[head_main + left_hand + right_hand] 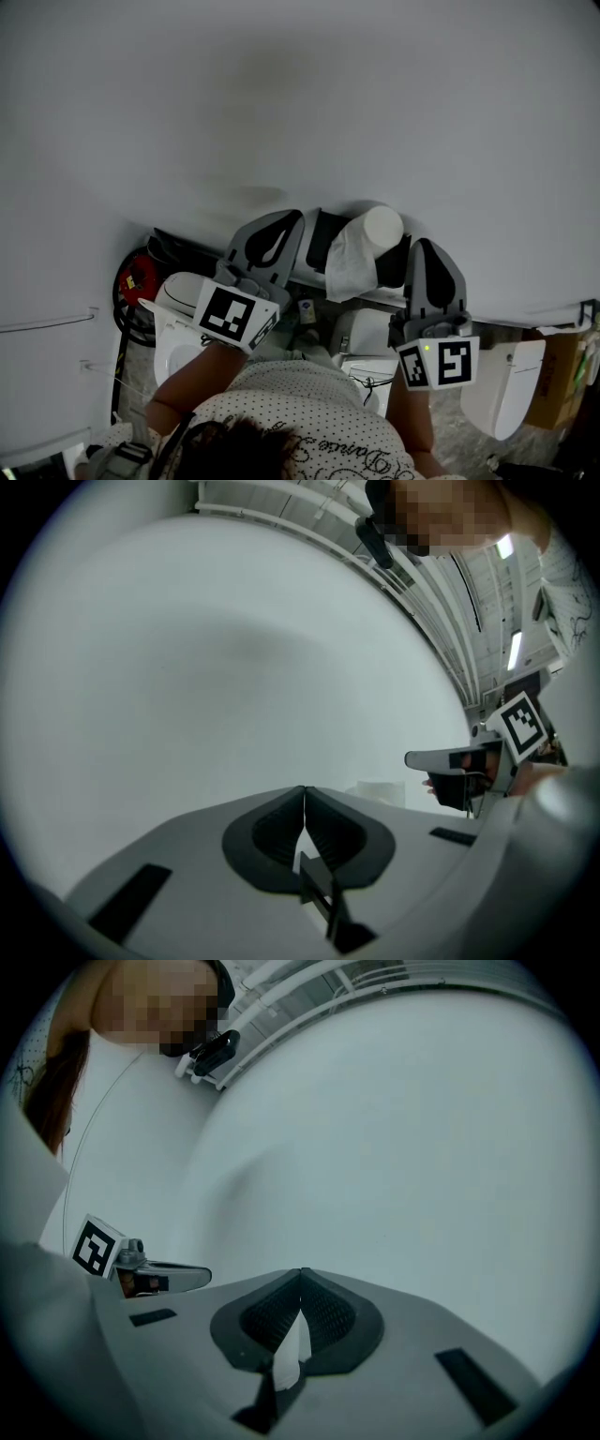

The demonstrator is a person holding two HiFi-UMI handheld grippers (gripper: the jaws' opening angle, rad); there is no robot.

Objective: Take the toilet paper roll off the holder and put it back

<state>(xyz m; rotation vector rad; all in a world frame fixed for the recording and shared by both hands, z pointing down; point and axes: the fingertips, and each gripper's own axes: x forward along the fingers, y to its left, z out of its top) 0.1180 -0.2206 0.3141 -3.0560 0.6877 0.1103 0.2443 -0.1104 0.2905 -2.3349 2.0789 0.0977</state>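
The white toilet paper roll (382, 227) sits on a black holder (324, 240) against the wall, and a loose tail of paper (349, 264) hangs down its left side. My left gripper (296, 219) is just left of the holder, its jaws shut and empty (304, 790). To the right of the roll, my right gripper (422, 246) is shut too (301, 1272). A white sliver shows in the gap under its tips; I cannot tell what it is. In the left gripper view the roll (381, 792) peeks over the jaws, with the right gripper (466, 761) beyond it.
A plain white wall (281, 112) fills the upper part of the head view. Below are a white toilet (176, 323) on the left, a red object (137, 277), another white fixture (504, 384) and a cardboard box (555, 373) on the right.
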